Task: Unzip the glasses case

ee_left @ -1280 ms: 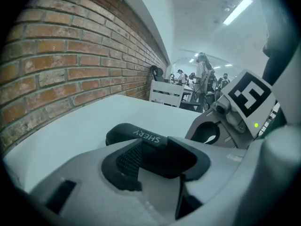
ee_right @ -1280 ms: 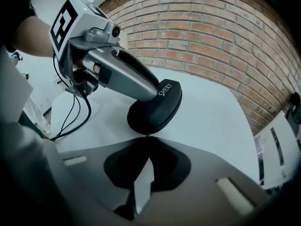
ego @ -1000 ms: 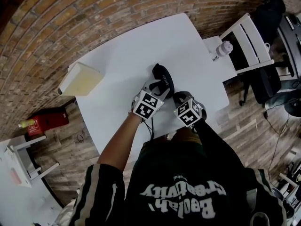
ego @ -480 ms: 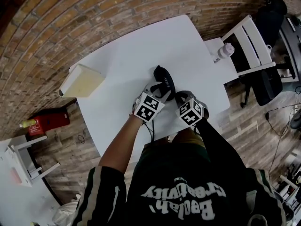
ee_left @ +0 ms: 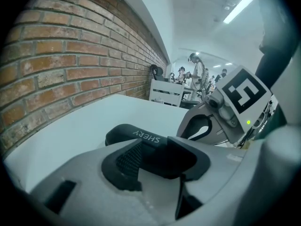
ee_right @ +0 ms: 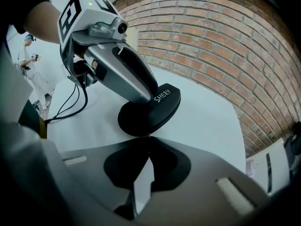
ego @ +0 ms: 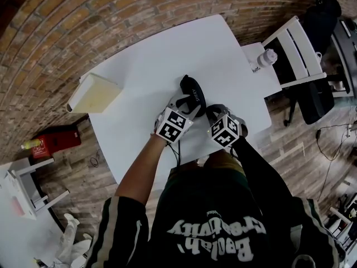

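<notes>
A black glasses case (ego: 193, 91) printed SHERY lies on the white table (ego: 145, 66). My left gripper (ego: 188, 104) is shut on the case's near end. In the left gripper view the case (ee_left: 136, 134) sits between the ribbed pad (ee_left: 128, 160) and the other jaw. My right gripper (ego: 213, 114) is just right of the case, jaws shut. In the right gripper view its tips (ee_right: 148, 136) meet at the near rim of the case (ee_right: 150, 109), pinching a tiny metal zipper pull. The left gripper's grey finger (ee_right: 131, 79) presses on the case's top.
A cream box (ego: 96, 94) lies at the table's left edge. A white chair (ego: 295, 49) and a bottle (ego: 266, 57) stand beyond the right corner. A cable (ee_right: 70, 109) trails across the table behind the left gripper. People stand far off in the room.
The right gripper's marker cube has rolled slightly at the case's edge. The case and the left gripper have stayed where they were.
</notes>
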### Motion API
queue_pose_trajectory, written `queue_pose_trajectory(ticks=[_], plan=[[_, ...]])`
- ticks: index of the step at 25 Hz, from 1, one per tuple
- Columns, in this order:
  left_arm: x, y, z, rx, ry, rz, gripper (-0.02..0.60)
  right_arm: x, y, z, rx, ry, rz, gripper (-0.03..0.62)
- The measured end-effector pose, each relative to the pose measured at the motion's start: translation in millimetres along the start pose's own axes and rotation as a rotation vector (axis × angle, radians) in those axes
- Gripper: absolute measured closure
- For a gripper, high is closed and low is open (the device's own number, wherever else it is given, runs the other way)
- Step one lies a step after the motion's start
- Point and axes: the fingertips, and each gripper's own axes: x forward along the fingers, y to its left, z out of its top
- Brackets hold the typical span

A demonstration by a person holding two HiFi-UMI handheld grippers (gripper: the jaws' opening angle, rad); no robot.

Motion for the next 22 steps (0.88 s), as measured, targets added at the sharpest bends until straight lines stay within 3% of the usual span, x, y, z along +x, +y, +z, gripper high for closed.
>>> queue_pose_trajectory(ticks=[22], plan=[[0,1,1,-0.007,-0.005,-0.006,0.403,6,-16,6,-0.065,-0.002,0.025,0.579]])
